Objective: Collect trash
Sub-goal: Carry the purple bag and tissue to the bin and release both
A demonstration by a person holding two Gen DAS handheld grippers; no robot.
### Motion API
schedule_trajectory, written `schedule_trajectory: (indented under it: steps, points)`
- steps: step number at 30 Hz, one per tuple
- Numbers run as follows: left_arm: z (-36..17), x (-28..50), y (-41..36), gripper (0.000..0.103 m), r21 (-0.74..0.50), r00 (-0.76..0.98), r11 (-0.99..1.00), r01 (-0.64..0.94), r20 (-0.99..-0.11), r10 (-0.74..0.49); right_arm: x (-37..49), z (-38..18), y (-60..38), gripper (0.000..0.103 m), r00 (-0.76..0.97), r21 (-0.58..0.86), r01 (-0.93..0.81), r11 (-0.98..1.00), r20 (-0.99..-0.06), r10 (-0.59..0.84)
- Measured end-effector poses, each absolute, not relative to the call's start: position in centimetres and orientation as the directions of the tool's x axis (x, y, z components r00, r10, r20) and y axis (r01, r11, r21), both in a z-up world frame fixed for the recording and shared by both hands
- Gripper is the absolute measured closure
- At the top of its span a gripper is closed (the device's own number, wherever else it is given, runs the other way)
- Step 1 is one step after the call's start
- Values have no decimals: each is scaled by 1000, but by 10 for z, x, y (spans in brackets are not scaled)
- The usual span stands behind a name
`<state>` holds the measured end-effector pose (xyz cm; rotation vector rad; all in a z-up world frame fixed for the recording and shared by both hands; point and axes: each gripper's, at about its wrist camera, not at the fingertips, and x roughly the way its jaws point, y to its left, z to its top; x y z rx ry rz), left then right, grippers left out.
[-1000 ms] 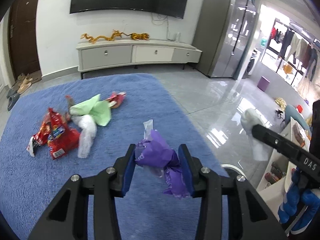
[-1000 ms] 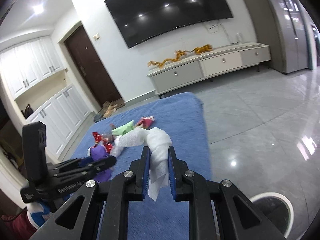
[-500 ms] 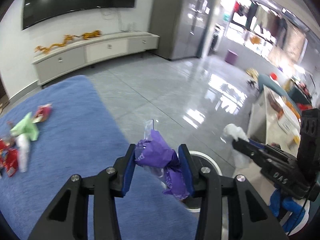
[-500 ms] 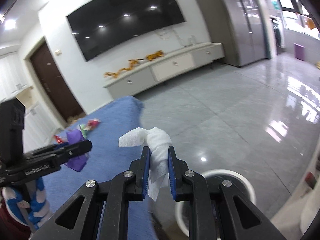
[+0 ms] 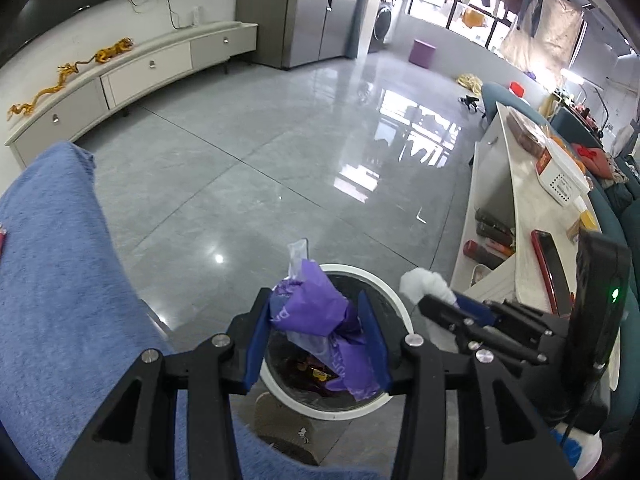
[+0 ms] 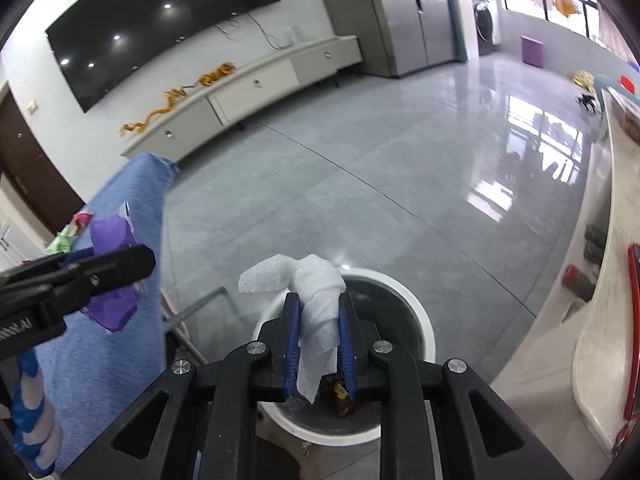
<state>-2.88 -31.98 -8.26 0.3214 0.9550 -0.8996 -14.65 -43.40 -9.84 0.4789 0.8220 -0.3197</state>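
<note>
My left gripper (image 5: 316, 312) is shut on a crumpled purple wrapper (image 5: 320, 308) and holds it above the round white trash bin (image 5: 394, 300) on the floor. My right gripper (image 6: 318, 308) is shut on a white tissue (image 6: 316, 280) and holds it over the same bin (image 6: 424, 320). The bin holds some dark wrappers. In the right wrist view the left gripper (image 6: 120, 264) with the purple wrapper (image 6: 112, 232) is at the left. In the left wrist view the right gripper (image 5: 430, 300) with the tissue (image 5: 424, 284) is at the right.
A blue-covered table (image 5: 52, 264) lies left of the bin, with green and red trash (image 6: 66, 236) far back on it. A white counter (image 5: 528, 208) with clutter stands at the right. Glossy grey floor (image 5: 280, 152) stretches to a white TV cabinet (image 6: 256, 84).
Both grippers have swung right from the blue table to above the trash bin, each still holding its piece. The trash pile has slid out of the left wrist view.
</note>
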Motion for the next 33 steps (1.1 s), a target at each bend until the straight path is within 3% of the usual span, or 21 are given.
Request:
schedule_trajectory:
  steps: [4,11,24,33]
  points:
    - [-90,-26,-335,59,-168,221,600,783,-826,-519,-154,-111,-440,83,611,272,489,829,-785,-103]
    - [-101,-28,-349,55,-201,176,589,783,-836,-520,-158,-116,-446,65,590,254,519,816,-798,-127]
    - [-95,-32,-345,51,-211,186,591,779,-822,-538,-167,-111,-453,64,592,248,542,803,-791,-155]
    - [-74,-39,-328,51,-180,282,603,777,-758,-589,-169,-103,-445,63,607,248,533,809,-778,-162]
